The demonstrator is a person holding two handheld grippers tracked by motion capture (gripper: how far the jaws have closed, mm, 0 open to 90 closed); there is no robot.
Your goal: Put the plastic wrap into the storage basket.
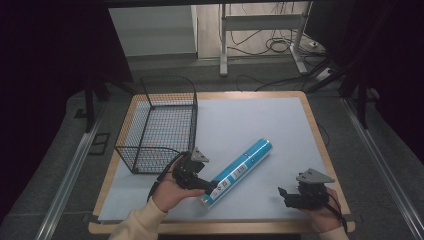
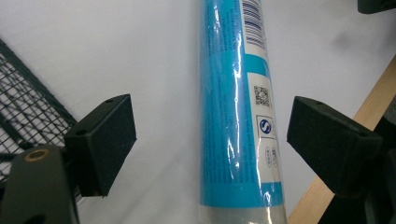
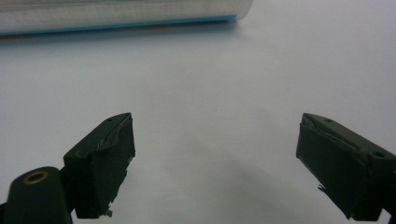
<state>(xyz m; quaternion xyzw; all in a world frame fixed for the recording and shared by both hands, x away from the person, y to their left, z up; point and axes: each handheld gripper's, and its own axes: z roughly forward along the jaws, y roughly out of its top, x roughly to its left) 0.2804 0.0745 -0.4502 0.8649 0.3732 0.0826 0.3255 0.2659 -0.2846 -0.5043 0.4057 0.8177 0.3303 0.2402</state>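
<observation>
The blue tube (image 1: 237, 172) lies slantwise on my white surface (image 1: 260, 125), glossy, with white label panels, a barcode and a small square code. My left tool (image 1: 212, 188) straddles its near end, jaws spread, pads clear of it. My right tool (image 1: 281, 192) rests apart, also spread. A wire basket (image 1: 160, 125) stands left.

Seen from above, my left gripper (image 1: 212, 189) lies at the near end of the blue tube (image 1: 237, 171), which rests diagonally on the white table mat (image 1: 270, 125). My right gripper (image 1: 286, 194) rests on the mat near the front right corner, well apart from the tube. A black wire basket (image 1: 159, 122) stands at the mat's left side, just beyond my left hand (image 1: 170, 194).
</observation>
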